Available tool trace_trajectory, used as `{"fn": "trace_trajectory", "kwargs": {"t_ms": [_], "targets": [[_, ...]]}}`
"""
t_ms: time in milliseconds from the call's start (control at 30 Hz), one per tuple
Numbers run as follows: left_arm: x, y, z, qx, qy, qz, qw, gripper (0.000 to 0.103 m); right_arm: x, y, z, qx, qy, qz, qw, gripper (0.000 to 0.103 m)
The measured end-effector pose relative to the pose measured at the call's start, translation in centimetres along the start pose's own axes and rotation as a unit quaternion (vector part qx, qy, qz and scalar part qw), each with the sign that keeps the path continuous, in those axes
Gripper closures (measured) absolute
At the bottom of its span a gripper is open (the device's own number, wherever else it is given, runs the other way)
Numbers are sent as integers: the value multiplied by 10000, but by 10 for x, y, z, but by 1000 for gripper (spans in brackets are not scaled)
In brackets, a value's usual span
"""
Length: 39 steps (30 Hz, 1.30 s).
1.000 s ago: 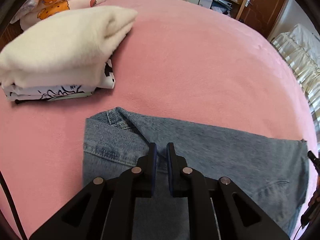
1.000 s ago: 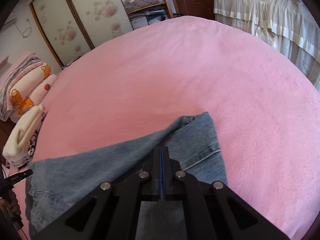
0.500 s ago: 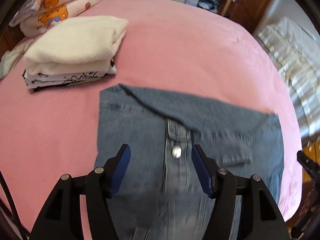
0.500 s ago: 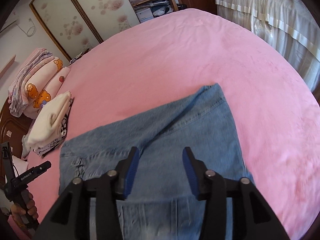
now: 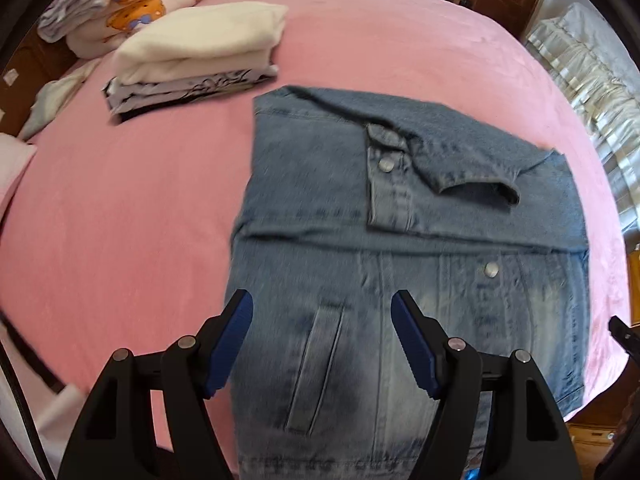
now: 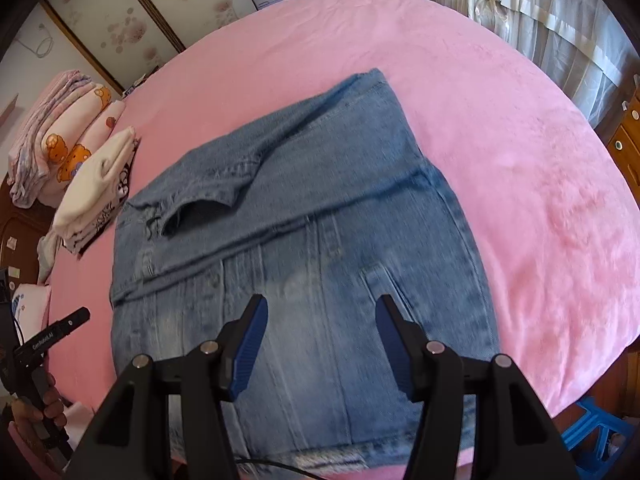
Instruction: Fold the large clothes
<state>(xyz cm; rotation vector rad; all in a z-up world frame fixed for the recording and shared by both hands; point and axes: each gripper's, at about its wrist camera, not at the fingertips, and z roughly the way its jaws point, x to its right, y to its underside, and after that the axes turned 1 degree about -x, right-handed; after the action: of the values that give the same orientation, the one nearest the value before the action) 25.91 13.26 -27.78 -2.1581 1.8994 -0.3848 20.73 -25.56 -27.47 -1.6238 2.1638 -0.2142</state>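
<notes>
A blue denim jacket [image 5: 400,216] lies flat on the pink bed, its upper part folded down and both sleeves laid across it, one cuff [image 5: 476,188] open toward the right. It also shows in the right wrist view [image 6: 304,216]. My left gripper [image 5: 322,336] is open and empty, raised above the jacket's lower left part near a slit pocket [image 5: 316,360]. My right gripper [image 6: 320,340] is open and empty above the jacket's lower hem area. The left gripper's body [image 6: 48,340] shows at the left edge of the right wrist view.
A stack of folded clothes topped by a cream sweater [image 5: 200,40] sits at the bed's far left, also in the right wrist view [image 6: 96,180]. Bear-print bedding [image 5: 136,4] lies behind it. The pink bed [image 6: 500,128] extends right; curtains [image 6: 540,12] and a blue stool [image 6: 592,420] stand beyond.
Both grippers let go of the denim, opened wide and pulled back toward me. The jacket's top now lies folded down, and more of the jacket shows.
</notes>
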Motion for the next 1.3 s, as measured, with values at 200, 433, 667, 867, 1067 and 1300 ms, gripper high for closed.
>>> {"fn": "trace_trajectory", "kwargs": {"t_ms": [200,433,667,867,1067,1300], "targets": [[1,45,-9,26,-541,-10,9985,33,31,29,-15,-21,26,-20,10000,46],[-9,92,-9,-501,-866,-115,9949,33,66,58,-25,-212,383,45,9990,44],[-32,129,-5,-938,-889,-474,9905,29,112,85,-25,-376,618,759,9945,42],[-54,150,10,-1180,-901,-760,9860,25,133,100,-12,-644,601,1013,9909,41],[-78,163,29,-1292,-385,-1300,9823,25,145,109,4,-813,139,1509,9851,42],[-87,177,55,-1476,18,-1448,9784,25,157,113,25,-897,-73,1934,9770,42]]}}
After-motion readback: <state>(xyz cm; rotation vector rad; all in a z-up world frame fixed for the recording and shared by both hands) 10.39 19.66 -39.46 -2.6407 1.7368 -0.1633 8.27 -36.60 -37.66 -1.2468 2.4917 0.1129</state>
